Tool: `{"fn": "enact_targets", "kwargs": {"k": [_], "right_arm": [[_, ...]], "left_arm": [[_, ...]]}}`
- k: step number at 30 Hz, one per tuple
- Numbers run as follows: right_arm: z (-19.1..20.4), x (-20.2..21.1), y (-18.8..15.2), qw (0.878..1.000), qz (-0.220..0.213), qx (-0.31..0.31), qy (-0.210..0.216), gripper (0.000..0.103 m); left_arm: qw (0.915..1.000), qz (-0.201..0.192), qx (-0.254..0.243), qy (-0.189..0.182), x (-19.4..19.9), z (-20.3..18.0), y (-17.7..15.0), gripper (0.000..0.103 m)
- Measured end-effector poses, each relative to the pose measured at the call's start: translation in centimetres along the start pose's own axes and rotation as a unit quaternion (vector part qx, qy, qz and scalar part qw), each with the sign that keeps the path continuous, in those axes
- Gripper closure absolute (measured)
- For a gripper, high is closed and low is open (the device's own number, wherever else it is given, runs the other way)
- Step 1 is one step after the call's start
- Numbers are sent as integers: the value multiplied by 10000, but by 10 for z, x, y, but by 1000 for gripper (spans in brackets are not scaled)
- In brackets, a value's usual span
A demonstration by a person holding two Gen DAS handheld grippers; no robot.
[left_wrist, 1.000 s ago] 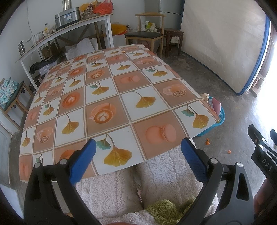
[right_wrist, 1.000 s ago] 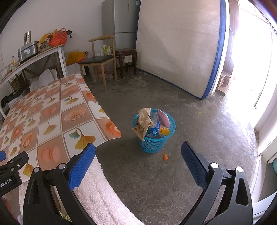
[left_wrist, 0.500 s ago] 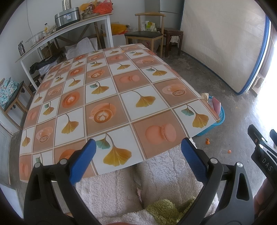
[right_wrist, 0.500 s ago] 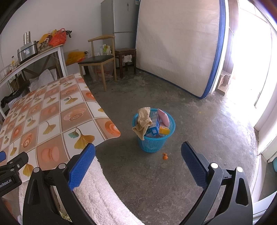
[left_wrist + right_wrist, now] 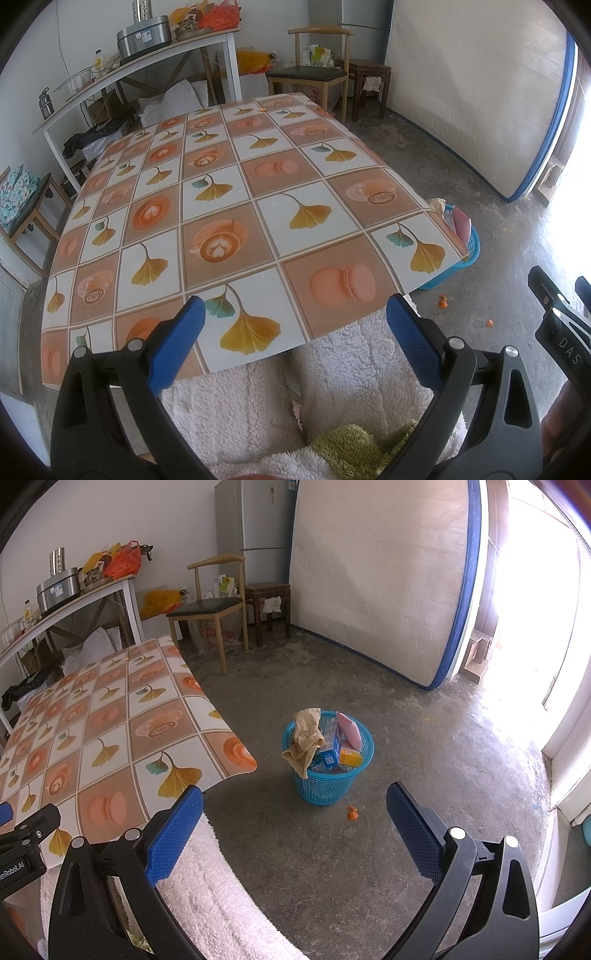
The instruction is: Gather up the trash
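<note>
A blue mesh trash basket (image 5: 328,782) stands on the concrete floor right of the table, filled with a tan rag (image 5: 304,738), a pink packet (image 5: 349,729) and small boxes. It peeks from behind the table's corner in the left wrist view (image 5: 469,251). An orange scrap (image 5: 352,812) lies on the floor beside the basket; two orange scraps show in the left wrist view (image 5: 442,302). My left gripper (image 5: 291,325) is open and empty over the table's near edge. My right gripper (image 5: 295,819) is open and empty, above the floor in front of the basket.
The table (image 5: 221,206) has a patterned cloth with a tiny orange bit at its far edge (image 5: 263,109). A wooden chair (image 5: 210,609), a stool (image 5: 267,602), a leaning mattress (image 5: 380,579) and a cluttered shelf (image 5: 147,48) stand behind. A white fluffy garment (image 5: 207,893) is below the grippers.
</note>
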State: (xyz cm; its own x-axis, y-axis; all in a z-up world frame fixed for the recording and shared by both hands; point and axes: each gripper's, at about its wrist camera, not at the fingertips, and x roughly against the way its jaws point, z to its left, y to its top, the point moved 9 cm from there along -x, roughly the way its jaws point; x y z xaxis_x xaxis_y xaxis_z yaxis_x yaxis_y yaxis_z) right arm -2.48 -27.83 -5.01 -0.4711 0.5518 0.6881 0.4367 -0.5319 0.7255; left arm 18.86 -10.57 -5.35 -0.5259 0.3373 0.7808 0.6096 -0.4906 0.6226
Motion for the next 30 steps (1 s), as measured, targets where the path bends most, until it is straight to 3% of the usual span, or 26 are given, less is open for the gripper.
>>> {"fn": "enact_targets", "kwargs": {"k": [30], "right_arm": [[0,0,2,10000,5,14,4,6]], "left_arm": [[10000,5,12,-12,1,1,0,8]]}}
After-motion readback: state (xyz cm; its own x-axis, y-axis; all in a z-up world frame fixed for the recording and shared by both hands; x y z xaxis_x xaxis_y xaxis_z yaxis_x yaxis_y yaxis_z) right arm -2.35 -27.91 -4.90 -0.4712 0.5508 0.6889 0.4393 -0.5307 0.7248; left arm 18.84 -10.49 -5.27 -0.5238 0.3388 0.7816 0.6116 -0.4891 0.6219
